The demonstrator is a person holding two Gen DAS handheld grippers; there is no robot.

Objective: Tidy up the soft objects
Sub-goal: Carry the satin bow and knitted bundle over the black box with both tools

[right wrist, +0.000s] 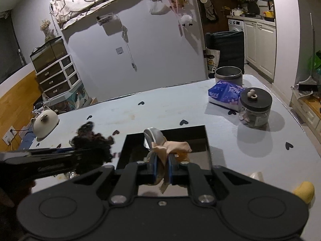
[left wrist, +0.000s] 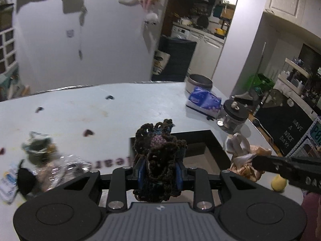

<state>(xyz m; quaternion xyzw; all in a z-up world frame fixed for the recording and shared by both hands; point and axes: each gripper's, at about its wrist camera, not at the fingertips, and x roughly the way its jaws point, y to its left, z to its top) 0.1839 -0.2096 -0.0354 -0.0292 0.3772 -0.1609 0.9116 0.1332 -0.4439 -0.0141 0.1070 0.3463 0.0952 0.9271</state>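
My left gripper is shut on a dark crocheted yarn piece and holds it above the near left edge of a black open box. My right gripper is shut on a peach and silver satin scrunchie and holds it over the same box. In the right wrist view the yarn piece hangs from the left gripper at the left. In the left wrist view the satin scrunchie shows at the right.
The pale blue table carries a glass jar with a black lid, a tissue pack, a metal tin, a white cat figure, a yellow object and shiny crumpled items.
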